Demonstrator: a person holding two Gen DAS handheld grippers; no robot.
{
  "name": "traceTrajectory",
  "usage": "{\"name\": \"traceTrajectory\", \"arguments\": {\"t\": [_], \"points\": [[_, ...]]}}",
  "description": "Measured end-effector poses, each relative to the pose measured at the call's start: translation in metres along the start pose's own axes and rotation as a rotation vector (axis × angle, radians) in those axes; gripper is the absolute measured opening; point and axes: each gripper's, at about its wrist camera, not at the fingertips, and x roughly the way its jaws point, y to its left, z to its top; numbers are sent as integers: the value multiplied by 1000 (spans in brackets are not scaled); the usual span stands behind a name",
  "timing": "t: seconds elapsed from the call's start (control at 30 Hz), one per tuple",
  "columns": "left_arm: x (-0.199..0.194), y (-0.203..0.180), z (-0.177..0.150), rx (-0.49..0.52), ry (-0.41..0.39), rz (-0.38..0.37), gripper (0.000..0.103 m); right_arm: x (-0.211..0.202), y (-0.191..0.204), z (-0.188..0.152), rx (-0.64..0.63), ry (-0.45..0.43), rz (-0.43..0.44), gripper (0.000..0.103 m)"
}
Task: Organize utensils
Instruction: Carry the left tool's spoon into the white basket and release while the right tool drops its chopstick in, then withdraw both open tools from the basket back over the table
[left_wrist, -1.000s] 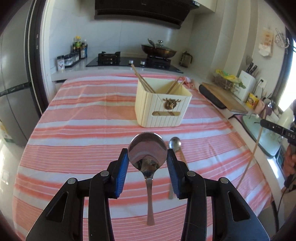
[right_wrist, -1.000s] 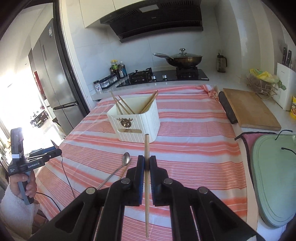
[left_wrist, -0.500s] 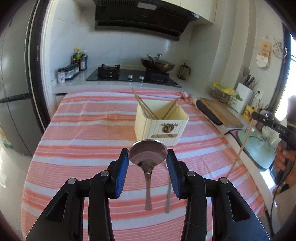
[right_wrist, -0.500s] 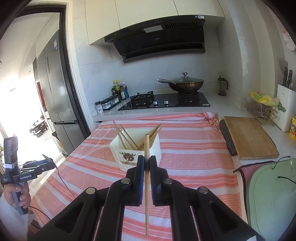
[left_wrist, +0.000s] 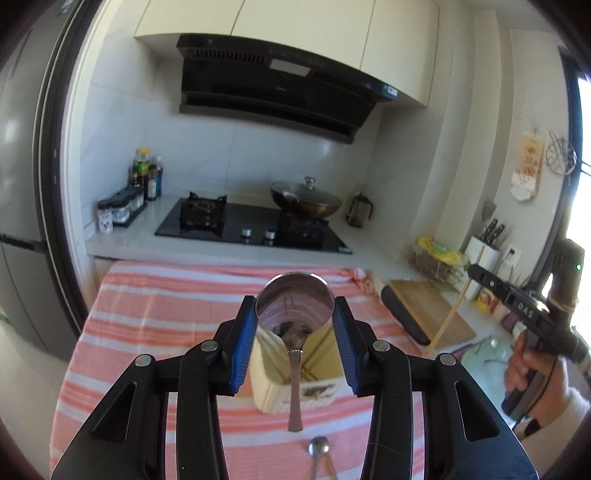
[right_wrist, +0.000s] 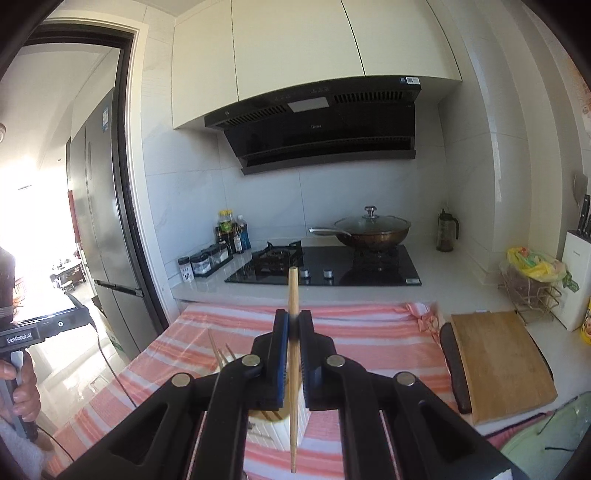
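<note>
Left gripper (left_wrist: 295, 325): blue pads part-spread and pressing on the rim of a spoon (left_wrist: 294, 308), bowl clamped between them, handle hanging down free. Beneath the handle stands the cream holder (left_wrist: 266, 373), on the striped cloth (left_wrist: 147, 314); the handle tip sits over the holder's near wall, not yet inside. A second spoon (left_wrist: 318, 448) lies on the cloth just in front of the holder, untouched.

Right gripper (right_wrist: 294, 326): pads pressed almost together, pinching a chopstick (right_wrist: 293, 295) near its upper third. The stick hangs close to upright, its lower end in front of the holder (right_wrist: 275, 432), which is largely hidden behind the jaws. Other chopsticks (right_wrist: 218, 350) stand in the holder to the left of the jaws.

Assessment: both utensils are lifted clear and carried above the holder; insertion is not yet done.

Recommendations for the step in hand:
- Bring each tip squarely over the opening before lowering; at present both appear to hang near the front wall.
- Keep the chopstick vertical, and steer it to the side holding the other sticks.
- Lower the spoon handle-first; which compartment suits it cannot be told.
- Release only once the tips are well inside, to avoid tipping the holder.
</note>
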Motion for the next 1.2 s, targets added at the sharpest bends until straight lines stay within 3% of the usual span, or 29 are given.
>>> {"name": "traceTrajectory", "arguments": {"t": [0.2,0.4,0.5,0.63,0.77,0.83,0.9,0.93,0.97,1.1,1.2], "points": [[58,15,12,-112,-59,54,41,39,12,15,16,-104,22,6],[122,35,-15,-178,58,93,41,96,13,-17,45,-89,44,6],[145,42,-32,-184,139,93,41,128,8,-39,99,-9,71,6],[171,49,-54,-180,252,93,41,172,-8,-73,253,197,136,6],[182,50,-69,-168,324,83,43,195,-21,-100,294,327,95,10],[175,46,-73,-153,329,68,48,193,-23,-104,263,332,68,12],[162,41,-78,-103,331,60,67,182,-24,-103,225,326,60,26],[154,39,-82,-72,334,62,70,174,-24,-101,204,315,55,42],[146,37,-87,-42,343,65,74,162,-23,-99,178,299,52,47],[108,33,-127,79,458,87,81,117,-25,-104,70,304,10,50],[78,33,-176,132,546,105,82,77,-30,-136,12,349,-75,57]]}}
